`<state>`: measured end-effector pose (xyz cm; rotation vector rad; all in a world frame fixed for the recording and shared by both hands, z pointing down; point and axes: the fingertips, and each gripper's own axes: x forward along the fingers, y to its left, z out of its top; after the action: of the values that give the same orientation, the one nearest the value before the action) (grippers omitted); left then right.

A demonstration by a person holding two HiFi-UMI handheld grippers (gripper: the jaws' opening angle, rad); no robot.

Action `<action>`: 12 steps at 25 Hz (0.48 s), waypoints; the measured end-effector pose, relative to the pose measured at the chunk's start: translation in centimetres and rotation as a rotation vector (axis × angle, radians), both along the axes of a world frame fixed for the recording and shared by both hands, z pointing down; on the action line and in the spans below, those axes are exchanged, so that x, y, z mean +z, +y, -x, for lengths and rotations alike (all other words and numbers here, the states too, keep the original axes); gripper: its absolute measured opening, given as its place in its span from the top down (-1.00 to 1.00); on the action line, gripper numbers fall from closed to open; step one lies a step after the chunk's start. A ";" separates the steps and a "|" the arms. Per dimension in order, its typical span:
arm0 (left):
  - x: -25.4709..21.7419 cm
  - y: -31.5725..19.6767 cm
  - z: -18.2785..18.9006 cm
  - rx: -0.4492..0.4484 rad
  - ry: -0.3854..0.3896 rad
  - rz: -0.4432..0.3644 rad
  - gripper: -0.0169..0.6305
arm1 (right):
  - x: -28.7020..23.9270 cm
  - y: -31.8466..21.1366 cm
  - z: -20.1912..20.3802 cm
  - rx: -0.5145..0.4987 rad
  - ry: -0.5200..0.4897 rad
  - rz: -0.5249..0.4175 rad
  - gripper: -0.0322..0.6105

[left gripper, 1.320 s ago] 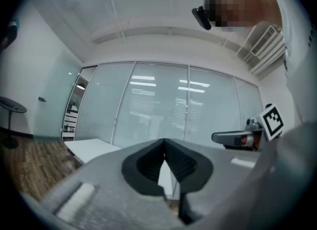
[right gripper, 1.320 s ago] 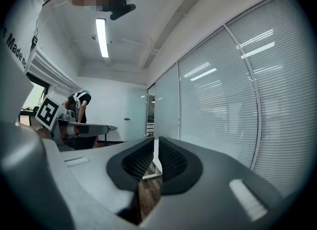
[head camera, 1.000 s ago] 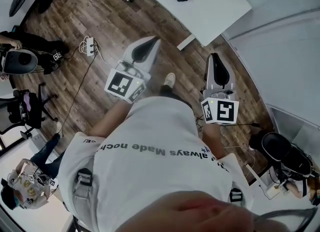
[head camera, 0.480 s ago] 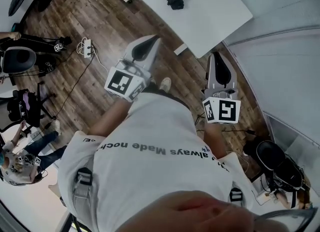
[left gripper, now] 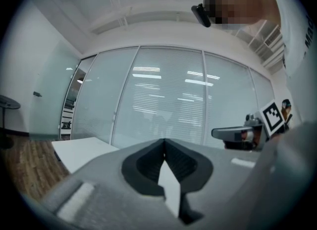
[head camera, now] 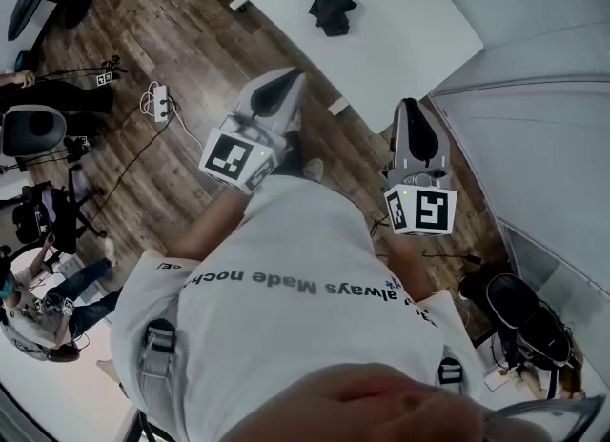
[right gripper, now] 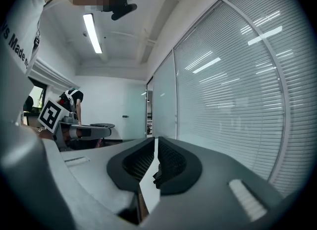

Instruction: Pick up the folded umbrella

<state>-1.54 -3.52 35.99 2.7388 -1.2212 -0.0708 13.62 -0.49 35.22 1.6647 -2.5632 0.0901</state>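
The folded umbrella (head camera: 329,4) is a black bundle lying on the white table (head camera: 429,30) at the top of the head view. Both grippers are held out level over the wood floor, short of the table and apart from the umbrella. My left gripper (head camera: 296,75) is shut, its jaws meeting with nothing between them (left gripper: 164,142). My right gripper (head camera: 410,105) is shut and empty too (right gripper: 155,140). In the right gripper view a small dark shape (right gripper: 156,175) on a white strip shows through the slit below the jaw tips. A corner of the table (left gripper: 81,150) shows in the left gripper view.
A power strip (head camera: 158,102) with cables lies on the wood floor at left. Office chairs (head camera: 33,130) and seated people are at the far left. A glass wall with blinds (head camera: 543,126) runs along the right, with a black chair (head camera: 519,309) beside it.
The table and the umbrella have come lower and nearer in the head view as the person walks toward them. Both grippers keep their pose and stay shut.
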 end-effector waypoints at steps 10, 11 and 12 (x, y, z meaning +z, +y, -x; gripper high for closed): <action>0.4 -14.6 5.3 0.025 0.004 0.006 0.94 | -0.4 -14.8 5.9 0.010 0.008 0.002 0.83; 0.5 -15.5 5.8 0.033 0.001 0.005 0.94 | -0.5 -15.7 6.4 0.015 0.009 0.001 0.83; 0.4 -16.4 6.2 0.045 -0.003 0.001 0.94 | -0.7 -16.5 7.0 0.021 0.010 0.001 0.83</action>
<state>-7.75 -19.89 36.37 2.7644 -1.1598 -0.0612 6.65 -16.98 34.49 1.6881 -2.5384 0.0839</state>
